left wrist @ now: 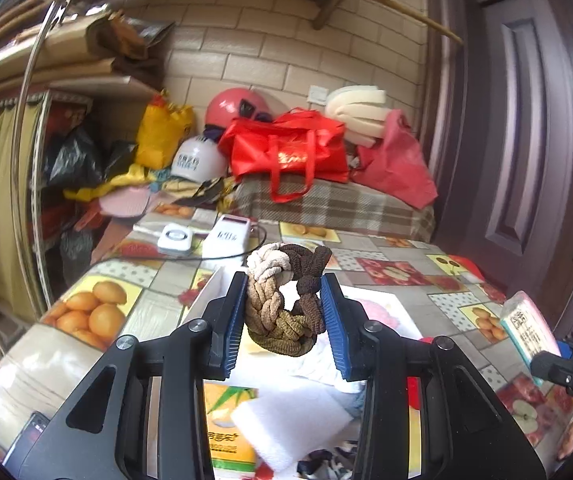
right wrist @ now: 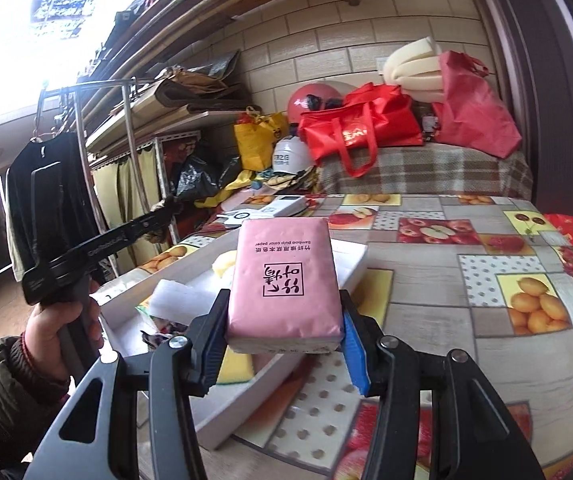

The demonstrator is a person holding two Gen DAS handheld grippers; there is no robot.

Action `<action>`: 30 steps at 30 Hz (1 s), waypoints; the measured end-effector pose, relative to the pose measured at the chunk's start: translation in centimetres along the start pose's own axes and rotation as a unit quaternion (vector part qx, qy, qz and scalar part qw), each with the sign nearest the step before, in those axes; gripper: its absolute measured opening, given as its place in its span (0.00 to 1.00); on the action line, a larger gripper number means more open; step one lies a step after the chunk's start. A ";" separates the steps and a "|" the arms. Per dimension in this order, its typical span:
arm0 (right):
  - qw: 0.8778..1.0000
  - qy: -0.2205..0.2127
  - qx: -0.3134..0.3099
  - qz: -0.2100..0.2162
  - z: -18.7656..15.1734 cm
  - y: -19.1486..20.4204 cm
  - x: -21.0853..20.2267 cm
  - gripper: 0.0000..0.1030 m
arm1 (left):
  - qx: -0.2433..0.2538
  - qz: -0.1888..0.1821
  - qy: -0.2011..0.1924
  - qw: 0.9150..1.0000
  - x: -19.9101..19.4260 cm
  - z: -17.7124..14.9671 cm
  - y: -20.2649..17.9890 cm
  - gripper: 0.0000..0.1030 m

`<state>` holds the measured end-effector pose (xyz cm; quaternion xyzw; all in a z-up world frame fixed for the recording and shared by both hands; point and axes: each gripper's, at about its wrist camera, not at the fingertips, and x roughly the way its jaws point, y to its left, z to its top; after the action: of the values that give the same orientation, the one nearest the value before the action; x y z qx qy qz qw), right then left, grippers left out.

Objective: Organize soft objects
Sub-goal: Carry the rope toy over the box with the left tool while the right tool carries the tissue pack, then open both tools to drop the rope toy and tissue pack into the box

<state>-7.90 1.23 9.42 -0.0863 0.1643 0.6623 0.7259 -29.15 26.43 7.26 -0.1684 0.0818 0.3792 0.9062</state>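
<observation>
My left gripper (left wrist: 282,300) is shut on a braided brown and cream hair band (left wrist: 282,304) and holds it above the white tray (left wrist: 210,292). My right gripper (right wrist: 282,320) is shut on a pink tissue pack (right wrist: 284,280) and holds it above the tray's (right wrist: 350,264) right part. The pink pack and right gripper also show at the right edge of the left wrist view (left wrist: 530,328). In the tray lie a white foam block (left wrist: 286,416), a yellow-green tissue pack (left wrist: 226,420) and a patterned cloth (left wrist: 326,460). The left gripper shows in the right wrist view, in a hand (right wrist: 98,248).
The table has a fruit-print cloth (right wrist: 466,280). A white perforated foam sheet (right wrist: 318,412) lies under the tray's right side. A white power bank (left wrist: 226,236) and a white device with cable (left wrist: 174,238) lie at the back. Red bags (left wrist: 286,152) and clutter stand behind.
</observation>
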 end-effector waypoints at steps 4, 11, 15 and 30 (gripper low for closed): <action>1.000 0.014 -0.014 0.020 1.0 1.8 2.0 0.49 | -0.005 0.007 0.020 1.000 0.7 -0.3 0.6 0.35; 0.997 0.049 -0.036 0.038 1.4 4.6 6.2 0.49 | 0.008 0.029 0.048 0.998 1.8 -1.0 0.2 0.36; 0.996 0.064 -0.041 0.039 1.0 5.5 7.8 0.49 | 0.008 0.031 0.050 0.998 2.0 -1.1 0.2 0.36; 0.999 0.023 -0.040 0.019 0.9 5.7 7.1 0.88 | 0.019 0.045 0.001 0.999 0.7 -1.0 -0.6 0.94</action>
<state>-12.99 8.77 8.34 -0.1272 0.1562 0.6802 0.7048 -28.23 26.12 6.31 -0.1475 0.0979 0.4178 0.8911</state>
